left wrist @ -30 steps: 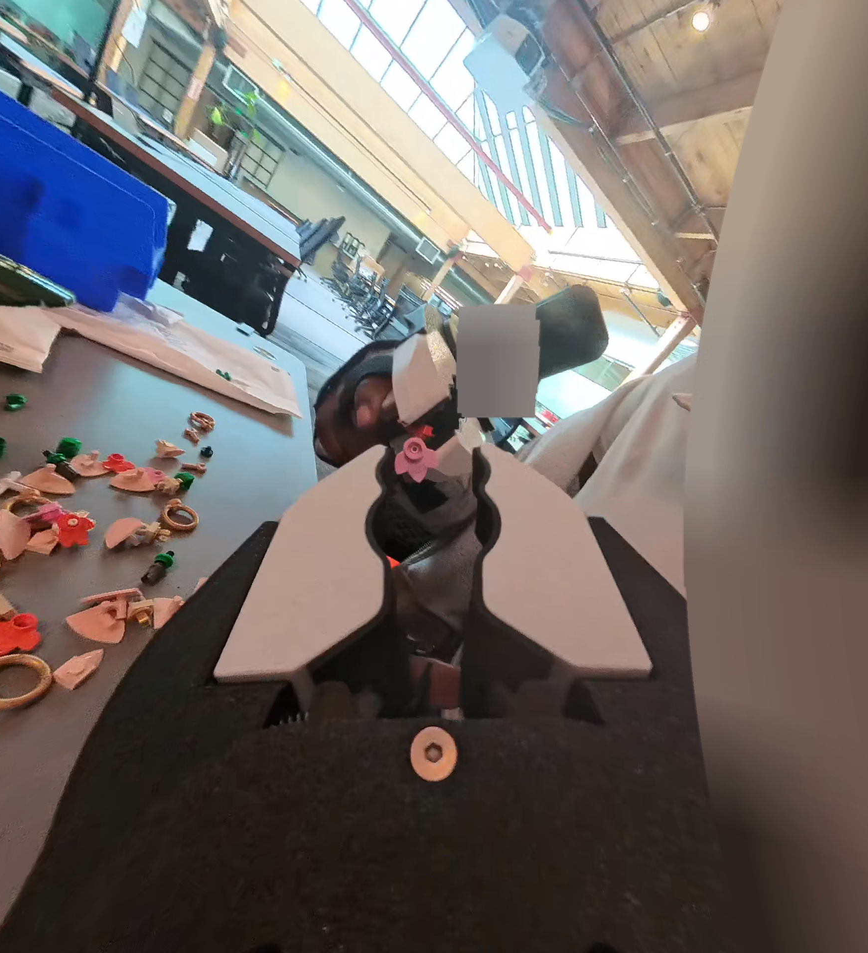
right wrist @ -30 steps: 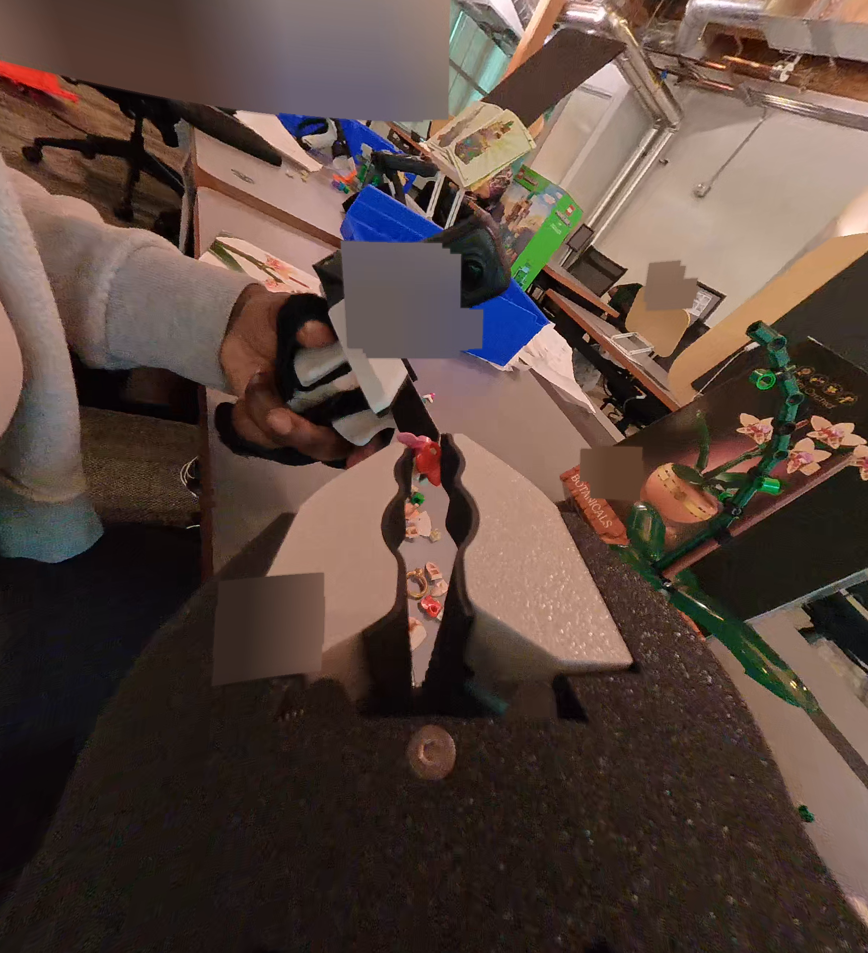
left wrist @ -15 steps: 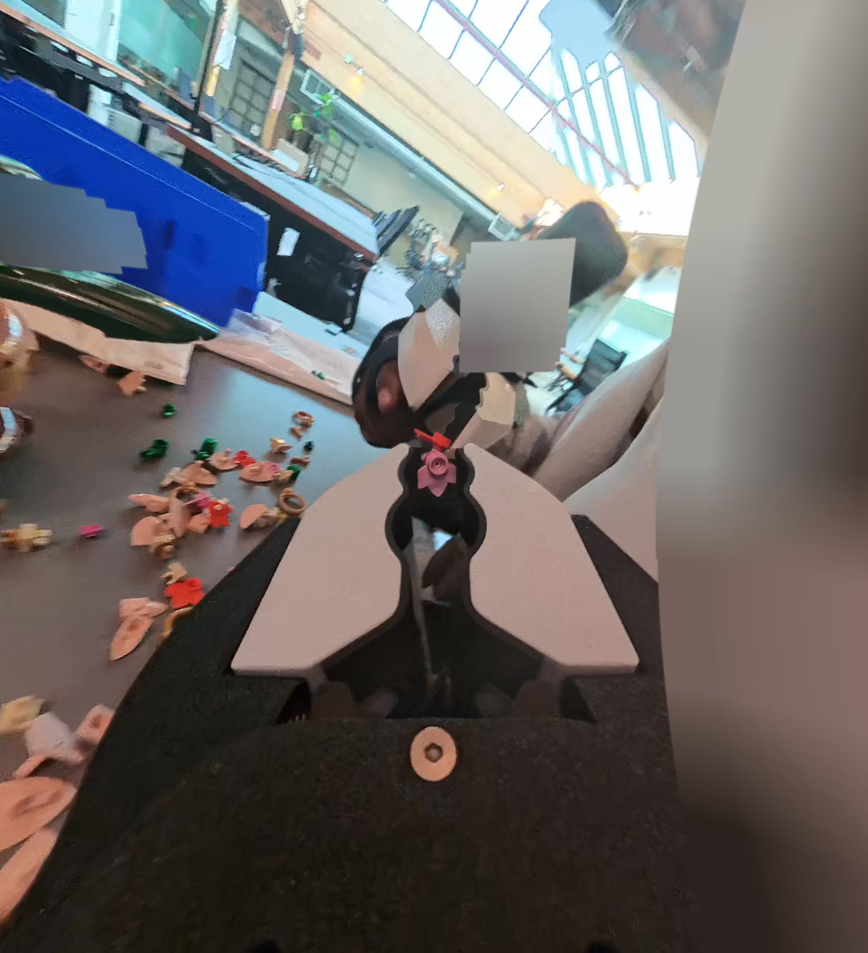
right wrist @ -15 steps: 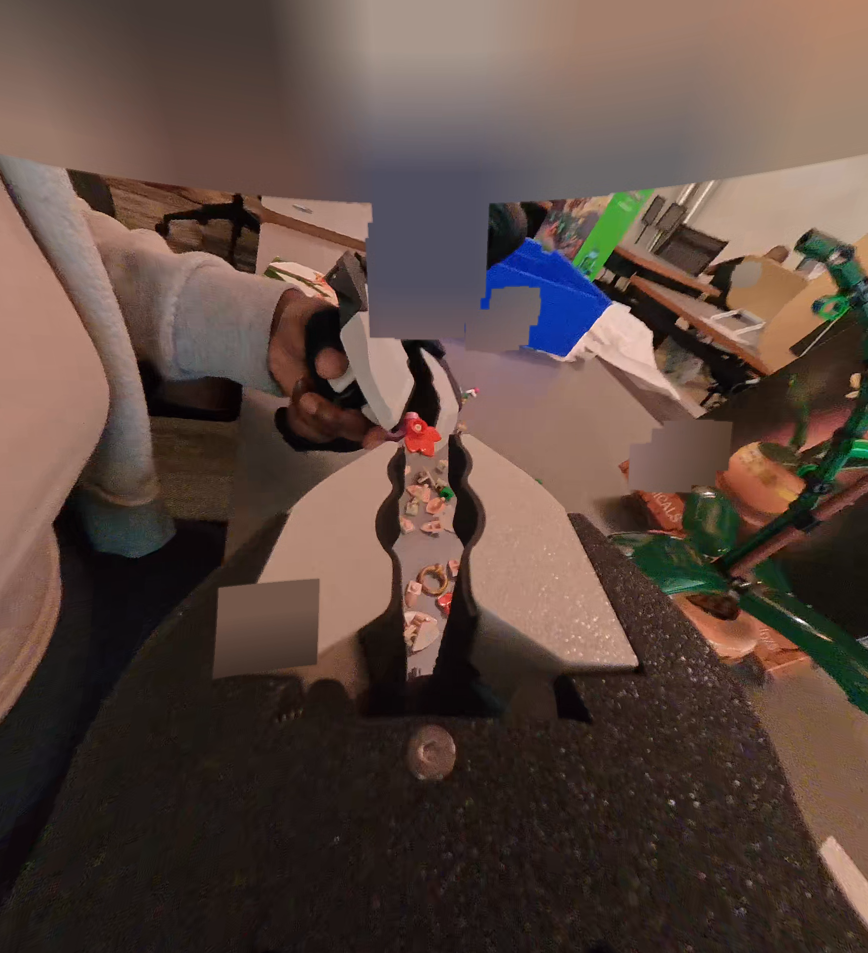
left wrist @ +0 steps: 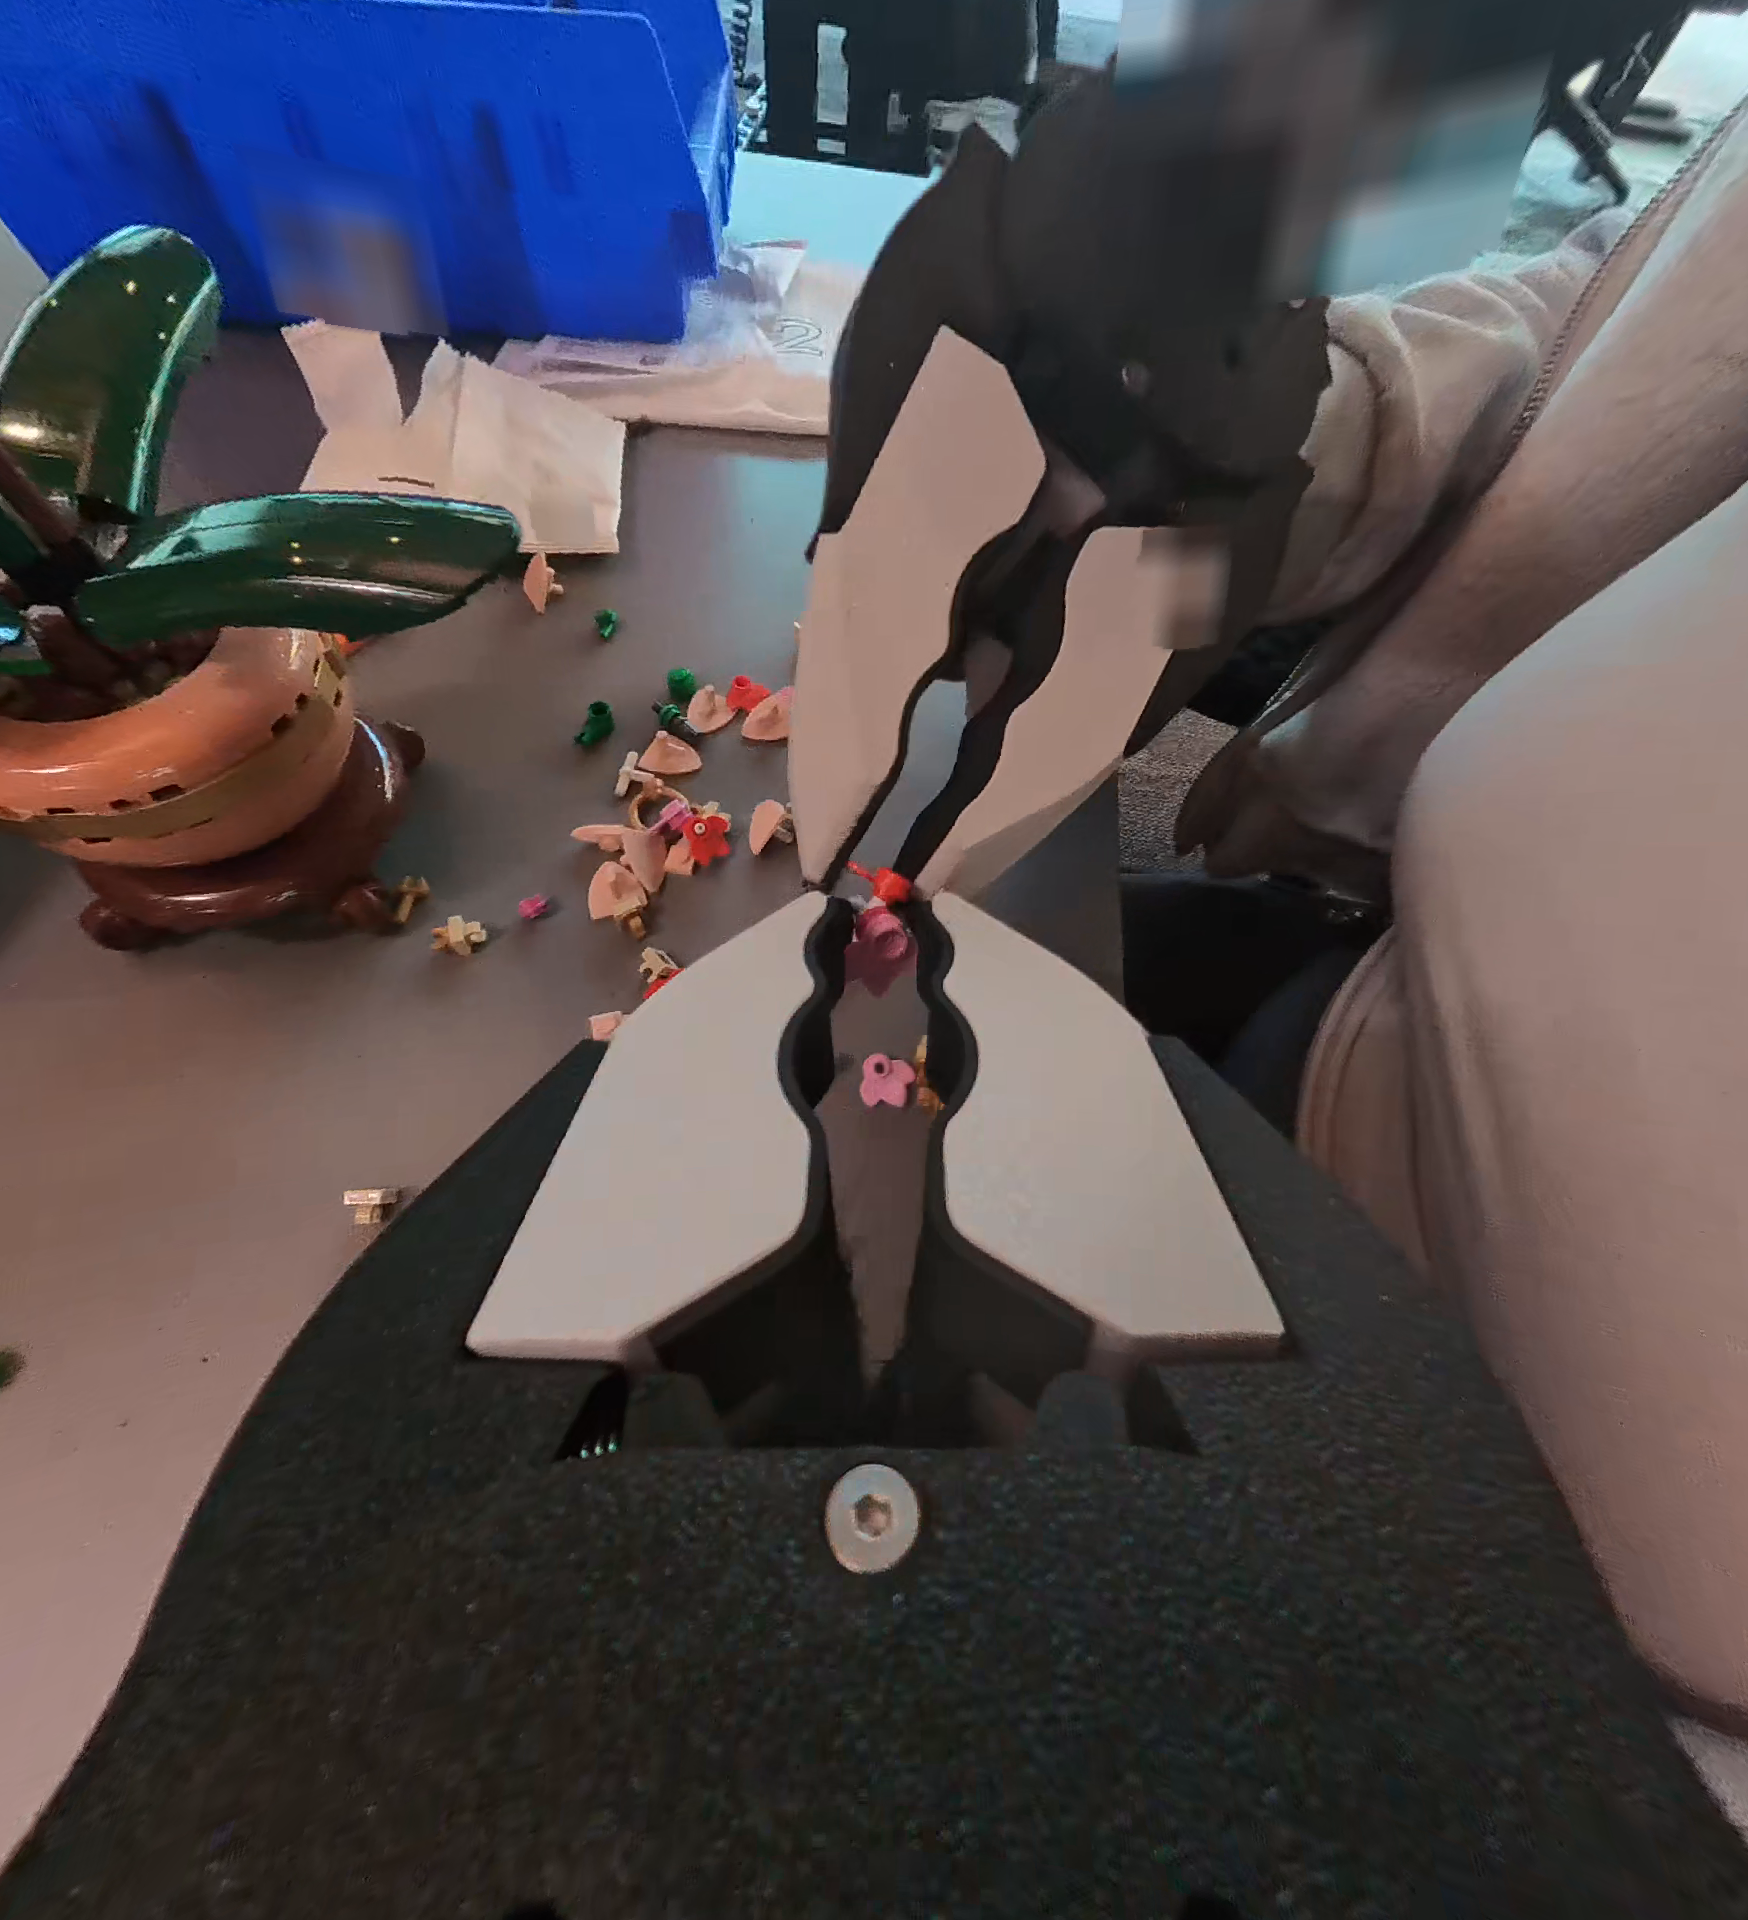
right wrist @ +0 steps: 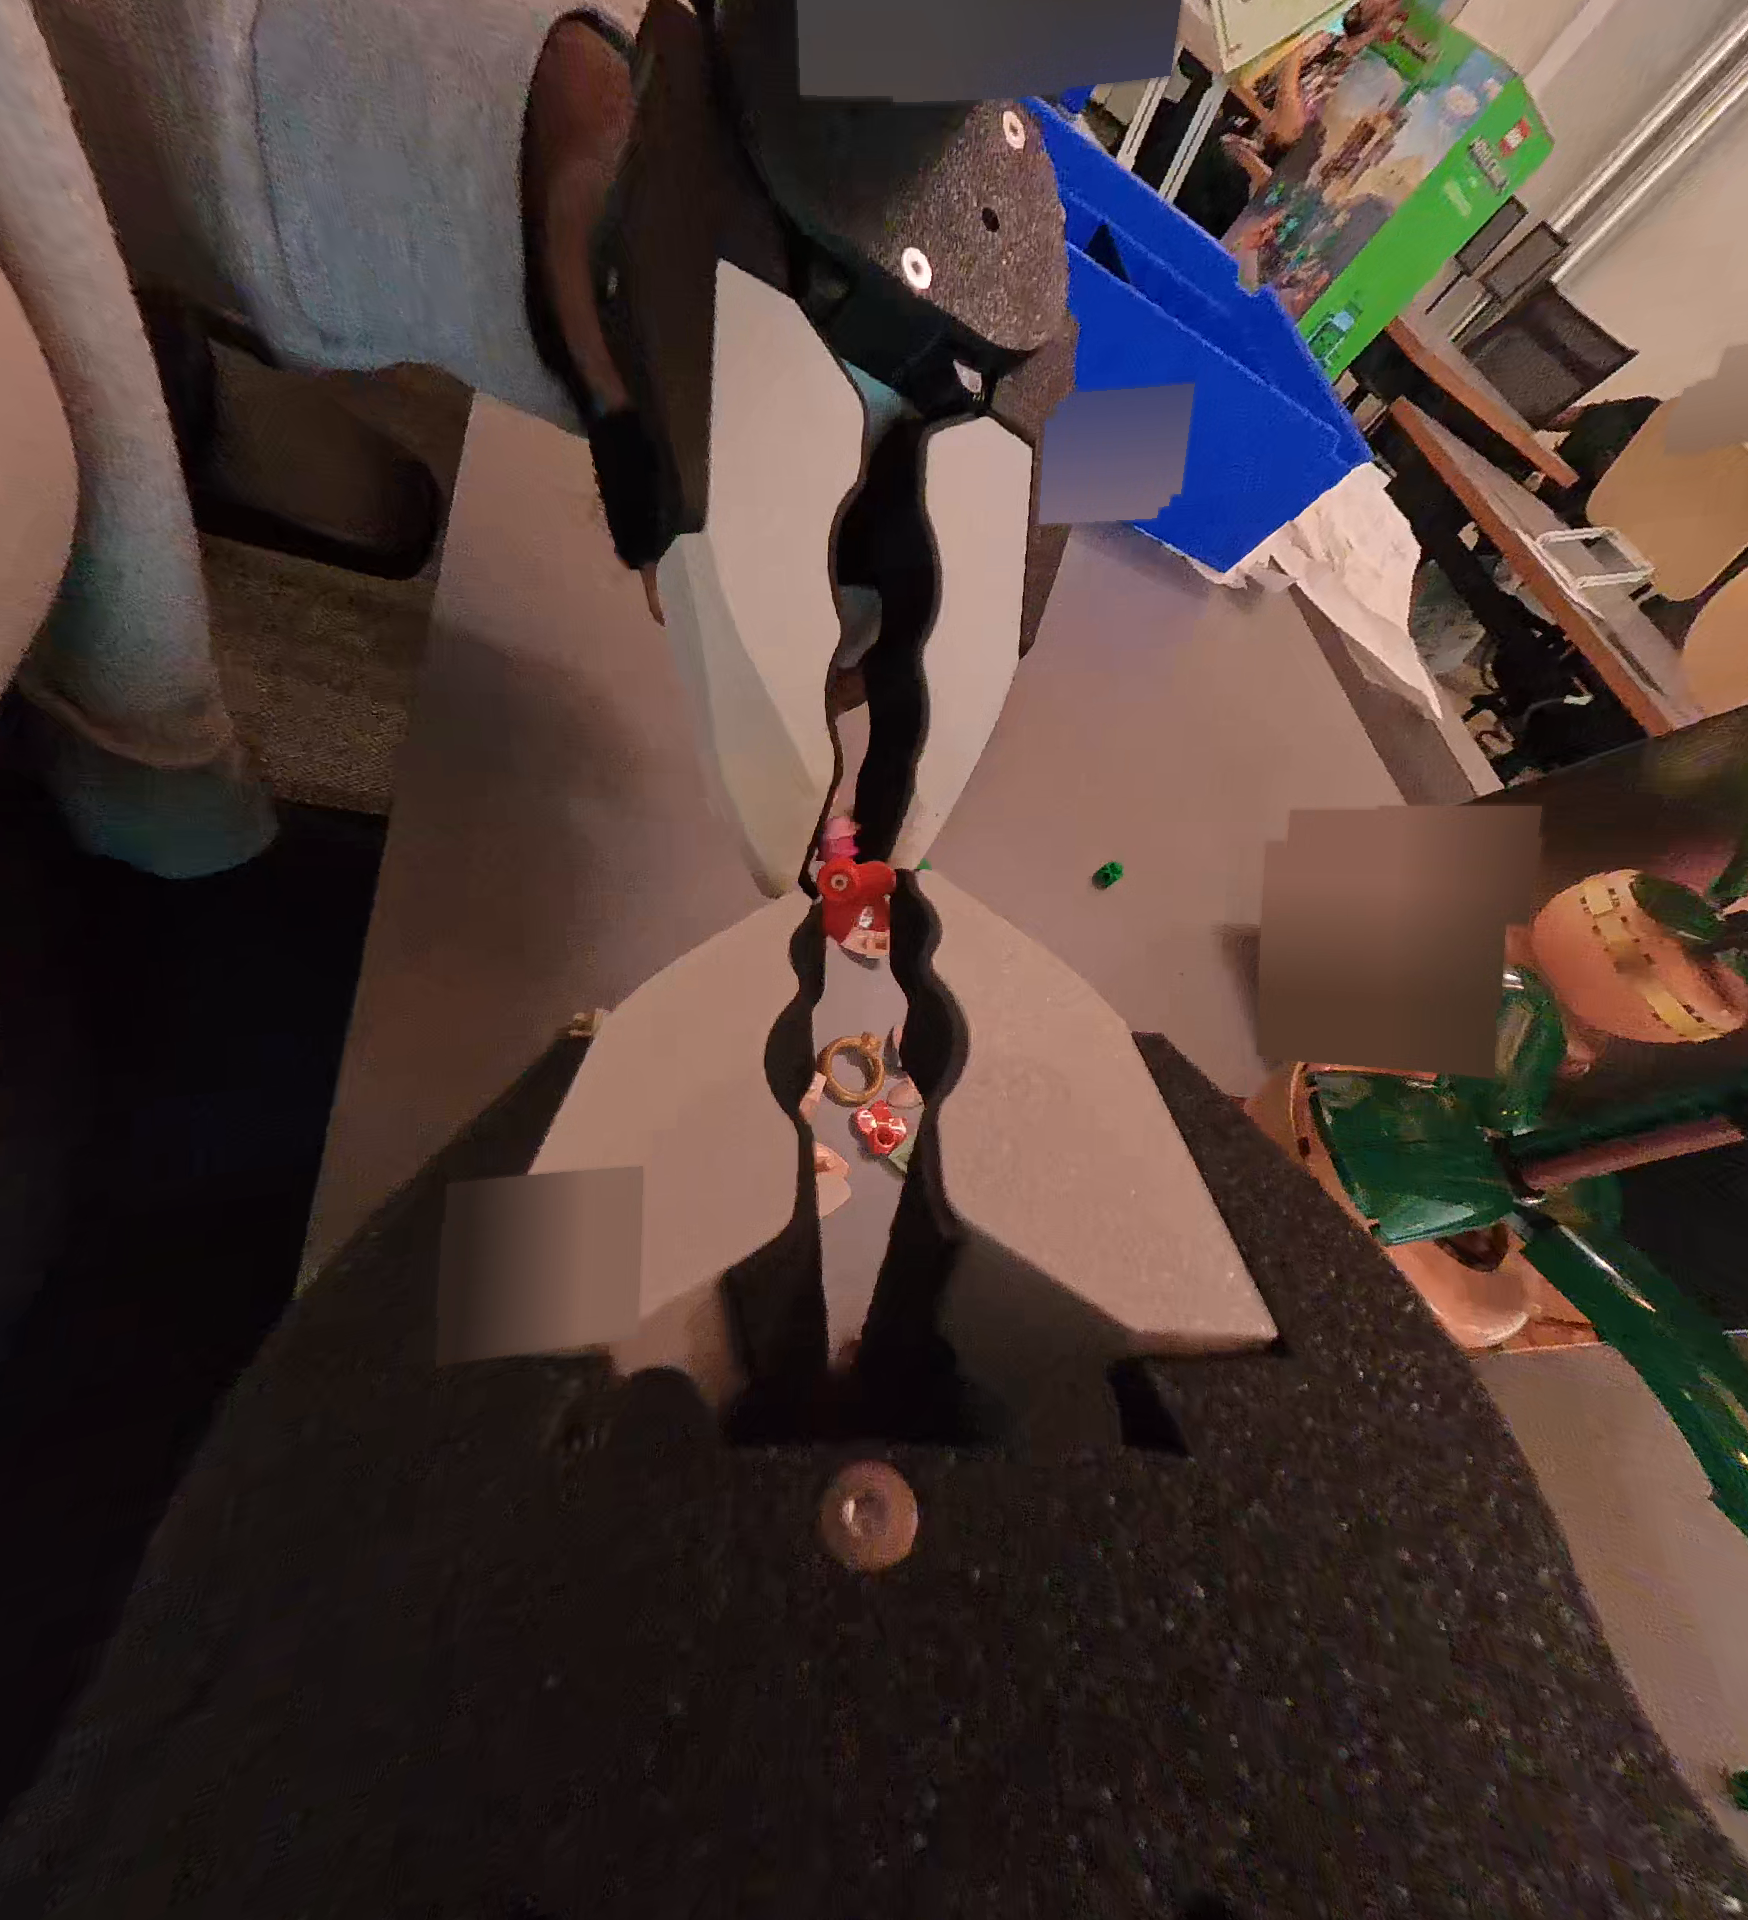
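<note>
My left gripper is shut on a small pink flower piece. My right gripper is shut on a small red flower piece. The two grippers meet tip to tip above the grey table, and the red piece touches the pink piece. In the right wrist view the pink piece shows just behind the red one. The right gripper points down from above in the left wrist view. Another pink flower piece lies on the table below.
A brick-built orchid in a tan pot stands at the left, with green leaves. Several loose petal, ring and green pieces lie on the table. A blue bin and white paper bags are behind. A person's sleeve fills the right. My left and right fingertips are right by each other.
Both grippers have tilted down from facing the room toward the table. They have come closer, so the red and pink pieces now touch tip to tip.
</note>
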Tool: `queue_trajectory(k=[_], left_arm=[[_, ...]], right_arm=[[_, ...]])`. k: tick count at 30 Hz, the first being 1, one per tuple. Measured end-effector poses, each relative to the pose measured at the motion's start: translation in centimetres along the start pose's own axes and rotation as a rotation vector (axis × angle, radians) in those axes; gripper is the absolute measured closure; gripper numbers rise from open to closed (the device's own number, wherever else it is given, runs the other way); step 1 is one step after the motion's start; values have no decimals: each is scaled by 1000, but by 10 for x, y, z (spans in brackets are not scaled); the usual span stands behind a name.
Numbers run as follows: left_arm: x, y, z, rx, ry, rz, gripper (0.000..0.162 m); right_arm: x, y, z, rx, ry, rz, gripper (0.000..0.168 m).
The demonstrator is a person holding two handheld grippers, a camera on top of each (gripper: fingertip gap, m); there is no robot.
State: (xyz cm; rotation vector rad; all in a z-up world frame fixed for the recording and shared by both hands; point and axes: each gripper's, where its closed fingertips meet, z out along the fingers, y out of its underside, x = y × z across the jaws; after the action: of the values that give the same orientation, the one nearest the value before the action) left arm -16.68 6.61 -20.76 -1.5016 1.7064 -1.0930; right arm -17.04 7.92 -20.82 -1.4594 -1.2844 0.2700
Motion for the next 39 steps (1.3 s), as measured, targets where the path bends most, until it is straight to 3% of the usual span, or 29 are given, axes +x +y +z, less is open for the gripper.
queue_trajectory(k=[6,14,16,17,18,20,22,24,26,27,30,35,39], left_arm=[[-4,-4,-3,52,10,-47,152],[0,-14,-11,162,60,-172,153],[-1,-14,-11,170,62,-195,155],[-11,5,-5,80,-10,-179,154],[-20,27,0,-10,-73,-174,154],[-12,27,3,68,1,-288,154],[-25,29,-2,29,-110,-209,154],[-28,25,-3,42,-124,-161,154],[-28,20,-2,70,-154,-56,154],[-27,16,-2,82,-194,74,154],[-12,-2,2,147,-228,377,154],[-12,-9,3,159,-229,490,154],[-14,-7,2,103,-242,571,154]], right_arm=[[5,-4,-1,101,64,47,158],[6,-18,-6,345,32,431,159],[10,-24,-10,437,27,573,168],[25,-41,-28,639,43,683,168],[43,-45,-42,735,65,799,168],[56,-24,-38,572,184,757,168],[43,-8,-26,441,135,756,168],[35,7,-22,327,137,711,168],[17,18,-13,199,1,795,160],[8,15,-10,192,-81,883,149],[2,4,-5,270,-191,1001,149],[2,-4,-7,295,-253,907,163],[1,-7,-5,259,-236,826,160]])
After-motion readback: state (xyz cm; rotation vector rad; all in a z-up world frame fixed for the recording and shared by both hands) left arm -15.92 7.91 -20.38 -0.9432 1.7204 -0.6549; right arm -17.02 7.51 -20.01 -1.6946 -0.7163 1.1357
